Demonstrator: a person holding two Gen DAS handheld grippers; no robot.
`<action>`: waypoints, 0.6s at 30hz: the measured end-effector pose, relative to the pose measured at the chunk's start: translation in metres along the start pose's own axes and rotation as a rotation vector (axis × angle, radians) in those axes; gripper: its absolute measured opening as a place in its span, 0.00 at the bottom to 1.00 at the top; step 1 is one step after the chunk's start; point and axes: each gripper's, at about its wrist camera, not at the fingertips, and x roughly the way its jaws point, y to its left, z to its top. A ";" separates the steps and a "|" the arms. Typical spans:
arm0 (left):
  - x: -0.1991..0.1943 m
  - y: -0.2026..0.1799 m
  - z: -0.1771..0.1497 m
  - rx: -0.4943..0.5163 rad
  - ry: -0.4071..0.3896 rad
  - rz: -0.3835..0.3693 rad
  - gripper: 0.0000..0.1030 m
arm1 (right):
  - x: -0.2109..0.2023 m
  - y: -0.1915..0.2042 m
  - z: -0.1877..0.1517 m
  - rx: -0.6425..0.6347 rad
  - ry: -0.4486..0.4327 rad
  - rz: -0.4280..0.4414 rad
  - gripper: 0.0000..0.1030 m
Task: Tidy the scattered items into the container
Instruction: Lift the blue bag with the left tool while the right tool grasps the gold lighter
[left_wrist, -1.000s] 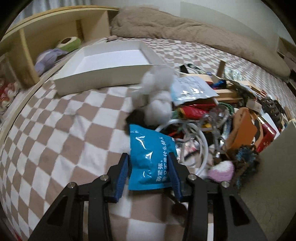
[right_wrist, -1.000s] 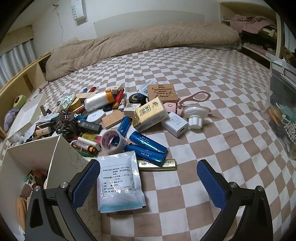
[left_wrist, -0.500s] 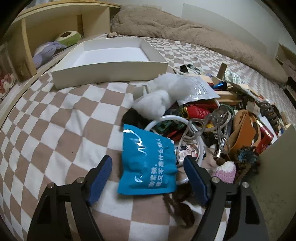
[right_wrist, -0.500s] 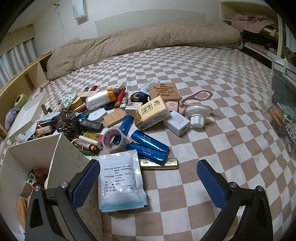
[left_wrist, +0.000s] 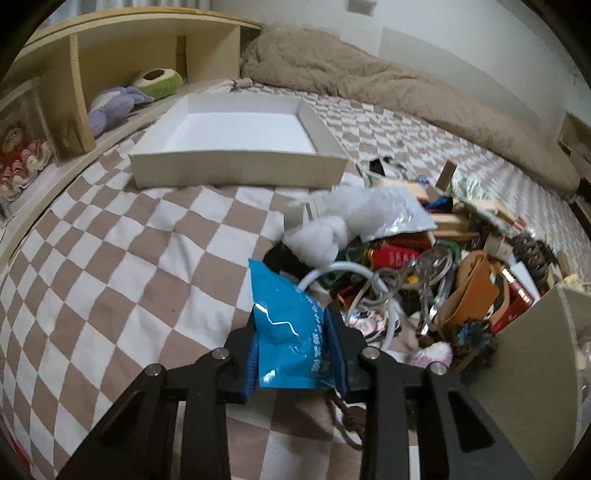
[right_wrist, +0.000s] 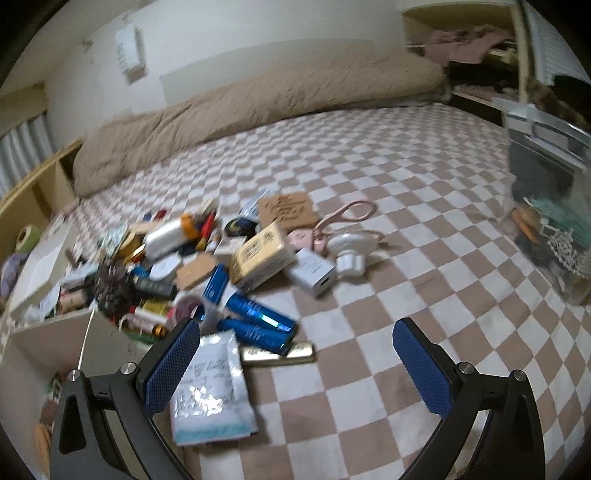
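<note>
Left wrist view, left to right. A wooden shelf unit borders the checkered bedspread; a purple plush toy and a green one lie in its compartment. Beyond it sits a shallow white tray, its floor bare. Your left gripper has just been closing and now pinches the blue packet between its blue pads, the packet's upper end tilted toward the pile. Directly behind the packet a white cable loop and a wad of white fluff crowd the way to the tray; a silver pouch lies over the fluff. Further right the clutter thickens: a red box, an orange leather piece, a pink pompom. At the right edge rises the beige wall of the container.

Right wrist view, left to right. The same container's wall stands at lower left, just beside the left finger. Your right gripper is spread wide and holds nothing. A white sachet lies flat just inside the left finger. Beyond it lie two blue tubes and a gold bar, then a roll of tape, a yellow box, a white charger, pink scissors. Bare checkered cloth fills the space toward the right finger. A clear bin stands at far right.
</note>
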 end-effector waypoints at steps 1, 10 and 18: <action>-0.004 -0.001 0.001 0.001 -0.009 -0.005 0.20 | 0.000 -0.003 0.000 0.015 -0.011 0.001 1.00; -0.034 -0.021 0.006 0.052 -0.065 -0.055 0.15 | 0.031 -0.008 -0.003 0.057 0.120 0.063 1.00; -0.042 -0.033 0.001 0.085 -0.063 -0.083 0.15 | 0.059 -0.010 -0.011 0.018 0.177 -0.002 1.00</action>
